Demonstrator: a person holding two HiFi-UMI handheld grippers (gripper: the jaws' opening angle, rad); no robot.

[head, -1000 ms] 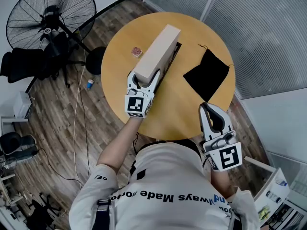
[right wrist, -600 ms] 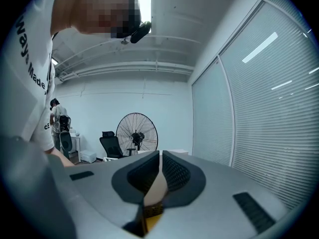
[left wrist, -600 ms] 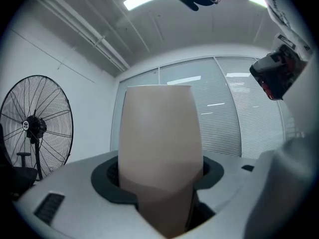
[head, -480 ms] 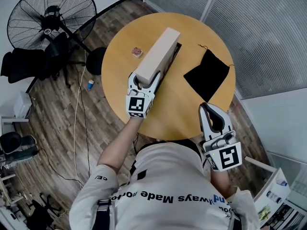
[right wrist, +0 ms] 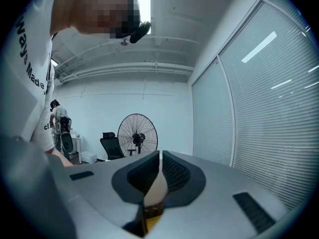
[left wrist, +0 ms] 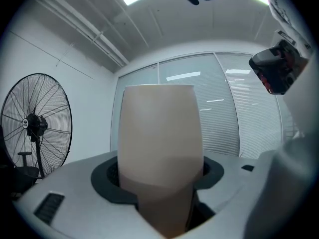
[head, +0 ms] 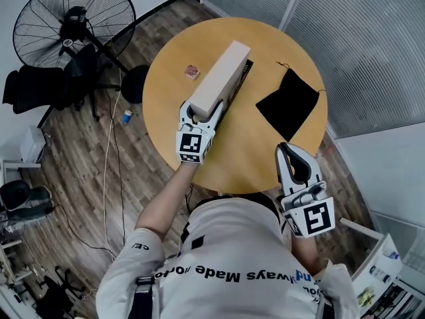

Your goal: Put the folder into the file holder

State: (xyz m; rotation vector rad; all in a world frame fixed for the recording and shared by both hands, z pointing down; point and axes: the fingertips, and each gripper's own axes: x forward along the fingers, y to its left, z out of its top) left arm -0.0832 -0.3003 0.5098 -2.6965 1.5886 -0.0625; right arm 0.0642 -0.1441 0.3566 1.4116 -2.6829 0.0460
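Your left tool [head: 201, 109] is clamped wide across the near end of the folder [head: 219, 78], a thick, smooth, beige, box-shaped block. It lies along the black file holder [head: 246, 69], which peeks out beside it. I'd judge that seating and release remain. Your right tool [head: 295, 159], well away from the file holder, is closed and empty over the round wooden desk [head: 246, 153].

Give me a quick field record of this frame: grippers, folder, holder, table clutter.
left gripper: fingers closed on the near end of the folder
right gripper: fingers together, empty, over the near edge of the table
folder: beige, thick, held lengthwise over the table
file holder: black, only an edge shows along the folder's right side; how far in, cannot tell
table: round, wooden
other items: black pouch; small reddish object
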